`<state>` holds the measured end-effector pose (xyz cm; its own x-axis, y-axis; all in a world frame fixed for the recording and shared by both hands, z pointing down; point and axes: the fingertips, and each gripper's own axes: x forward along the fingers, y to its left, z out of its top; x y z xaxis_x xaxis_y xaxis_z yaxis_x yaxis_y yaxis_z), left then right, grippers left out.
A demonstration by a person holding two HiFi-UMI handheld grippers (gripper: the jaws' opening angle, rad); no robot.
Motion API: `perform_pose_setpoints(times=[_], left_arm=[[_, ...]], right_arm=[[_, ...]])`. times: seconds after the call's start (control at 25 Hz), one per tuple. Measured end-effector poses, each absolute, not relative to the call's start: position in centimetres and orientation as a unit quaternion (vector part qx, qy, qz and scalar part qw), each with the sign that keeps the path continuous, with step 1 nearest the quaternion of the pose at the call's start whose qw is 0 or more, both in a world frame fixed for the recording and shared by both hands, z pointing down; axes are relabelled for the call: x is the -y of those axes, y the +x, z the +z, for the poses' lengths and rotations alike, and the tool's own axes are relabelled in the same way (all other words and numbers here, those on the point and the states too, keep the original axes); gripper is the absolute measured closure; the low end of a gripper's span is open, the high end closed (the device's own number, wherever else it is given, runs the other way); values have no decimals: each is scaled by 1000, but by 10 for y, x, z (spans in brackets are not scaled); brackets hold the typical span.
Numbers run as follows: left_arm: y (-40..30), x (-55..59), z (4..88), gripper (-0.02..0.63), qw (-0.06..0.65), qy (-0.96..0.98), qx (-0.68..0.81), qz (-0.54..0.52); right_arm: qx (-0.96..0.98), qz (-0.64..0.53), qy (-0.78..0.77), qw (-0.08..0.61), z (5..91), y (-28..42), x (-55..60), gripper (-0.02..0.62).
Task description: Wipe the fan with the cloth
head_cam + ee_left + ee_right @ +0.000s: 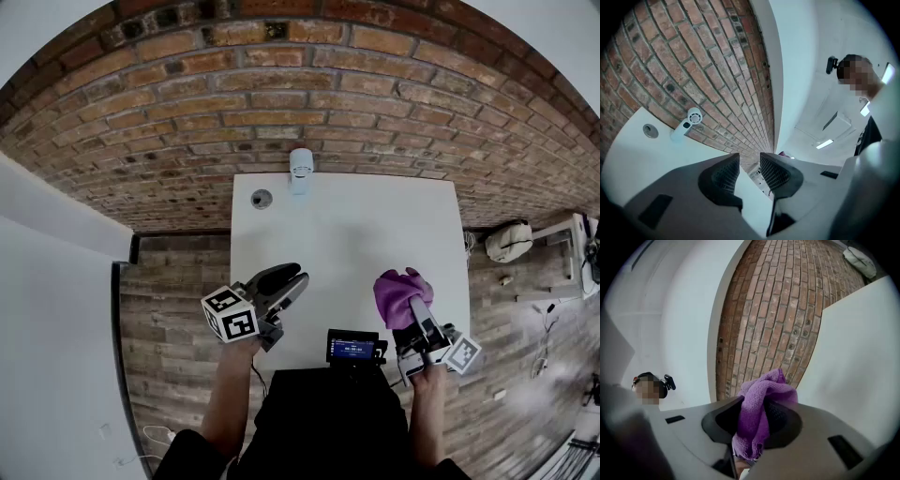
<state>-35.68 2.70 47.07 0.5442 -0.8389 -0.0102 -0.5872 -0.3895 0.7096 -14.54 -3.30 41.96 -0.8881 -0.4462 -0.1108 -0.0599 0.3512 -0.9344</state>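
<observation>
Purple cloth [401,295] is clamped in R gripper [420,314] near-right over white table [356,225], L gripper [284,284] jaws apart w/ nothing between; small white fan [300,170] at far edge is judged light, tippy, best held by its stem.

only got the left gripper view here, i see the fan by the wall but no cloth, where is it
Observer: The purple cloth is clamped in the right gripper, bunched up above its jaws.
Operator: is that gripper near the fan
Observer: No. In the head view it hangs over the near right part of the table, while the fan stands at the far edge by the brick wall.
Operator: anything else close to me
Observer: A small black device with a lit blue screen shows at the table's near edge, in front of the person.
</observation>
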Motion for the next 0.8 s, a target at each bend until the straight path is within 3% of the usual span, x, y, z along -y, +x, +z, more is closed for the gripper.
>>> perform_pose_setpoints(times=[0.48,0.6,0.8], left_arm=[[-392,38,505,461,293,819,487,-84],[-416,78,531,419,284,807,517,-22],[-470,156,574,285,243,787,562,77]], right_arm=[[-791,-574,-128,170,448,-168,79,502],[-793,-573,-118,167,445,-172,95,502],[-784,-584,-125,170,458,-162,111,502]])
